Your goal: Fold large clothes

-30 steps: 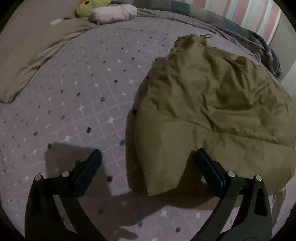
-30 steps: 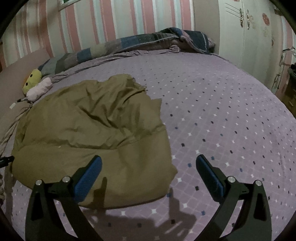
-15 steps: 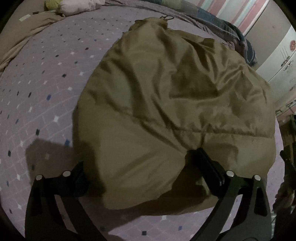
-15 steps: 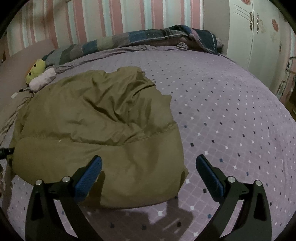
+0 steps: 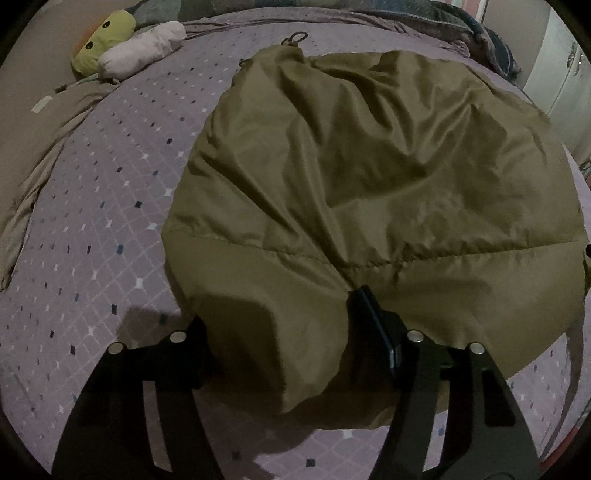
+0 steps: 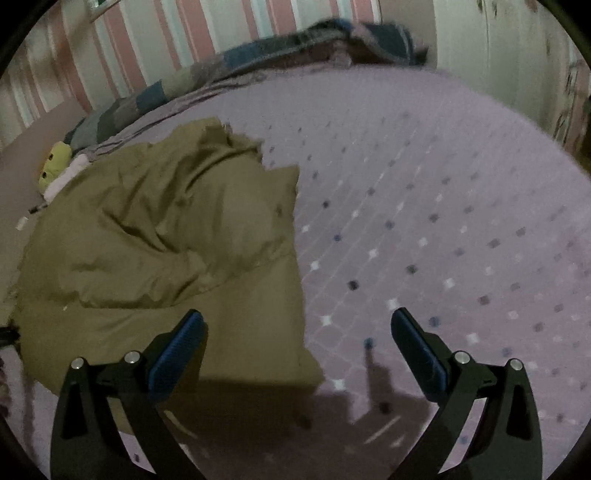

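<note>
In your left wrist view, the olive padded garment (image 5: 369, 192) fills the centre and right of the frame, spread on the purple patterned bedspread (image 5: 92, 221). Your left gripper (image 5: 288, 332) sits at the bottom centre with the garment's near hem bunched between its fingers; the right finger (image 5: 373, 325) presses into the fabric, while the left one is buried under the cloth, so you appear to be clamping the hem, though the far side of the pinch is hidden. A green plush toy (image 5: 103, 40) and a pale rolled cloth (image 5: 144, 48) lie in the upper left, touching each other.

In your right wrist view, which is blurred, the garment (image 6: 155, 240) lies in the left half of the frame. Your right gripper (image 6: 295, 354) hangs at the bottom with its jaws spread wide and nothing between them; its left finger (image 6: 177, 354) is over the garment's near right corner, its right finger (image 6: 417, 354) over bare bedspread (image 6: 443, 203). A folded plaid blanket (image 6: 295, 48) lies along the striped wall (image 6: 147, 33) at the top.
</note>
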{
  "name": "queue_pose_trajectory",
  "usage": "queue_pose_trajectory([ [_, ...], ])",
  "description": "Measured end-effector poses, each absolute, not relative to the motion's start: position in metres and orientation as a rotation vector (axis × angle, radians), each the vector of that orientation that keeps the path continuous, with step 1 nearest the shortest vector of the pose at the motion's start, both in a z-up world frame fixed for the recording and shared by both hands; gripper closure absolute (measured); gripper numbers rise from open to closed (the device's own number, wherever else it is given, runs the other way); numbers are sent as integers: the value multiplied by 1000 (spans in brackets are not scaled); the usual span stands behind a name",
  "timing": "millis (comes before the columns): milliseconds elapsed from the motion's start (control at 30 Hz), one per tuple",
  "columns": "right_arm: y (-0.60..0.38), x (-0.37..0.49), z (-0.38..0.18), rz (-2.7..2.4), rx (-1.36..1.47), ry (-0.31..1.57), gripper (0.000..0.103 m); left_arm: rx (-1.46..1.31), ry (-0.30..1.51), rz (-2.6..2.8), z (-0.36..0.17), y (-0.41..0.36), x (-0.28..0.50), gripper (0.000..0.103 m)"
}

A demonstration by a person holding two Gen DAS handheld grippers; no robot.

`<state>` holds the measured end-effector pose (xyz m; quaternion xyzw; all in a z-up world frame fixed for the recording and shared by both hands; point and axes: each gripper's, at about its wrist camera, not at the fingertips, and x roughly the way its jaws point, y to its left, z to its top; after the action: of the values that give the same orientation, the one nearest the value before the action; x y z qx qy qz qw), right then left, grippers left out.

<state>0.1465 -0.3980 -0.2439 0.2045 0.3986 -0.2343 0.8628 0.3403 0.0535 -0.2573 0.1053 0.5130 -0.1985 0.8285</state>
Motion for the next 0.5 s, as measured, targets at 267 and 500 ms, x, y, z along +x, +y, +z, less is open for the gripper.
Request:
queue_pose_trajectory([
  [267, -393, 150, -284, -293, 665, 876, 2, 216, 1086, -426, -260, 47, 341, 33],
  [500, -360, 157, -275, -242, 594, 890, 2, 192, 1068, -437, -266, 67, 343, 24],
])
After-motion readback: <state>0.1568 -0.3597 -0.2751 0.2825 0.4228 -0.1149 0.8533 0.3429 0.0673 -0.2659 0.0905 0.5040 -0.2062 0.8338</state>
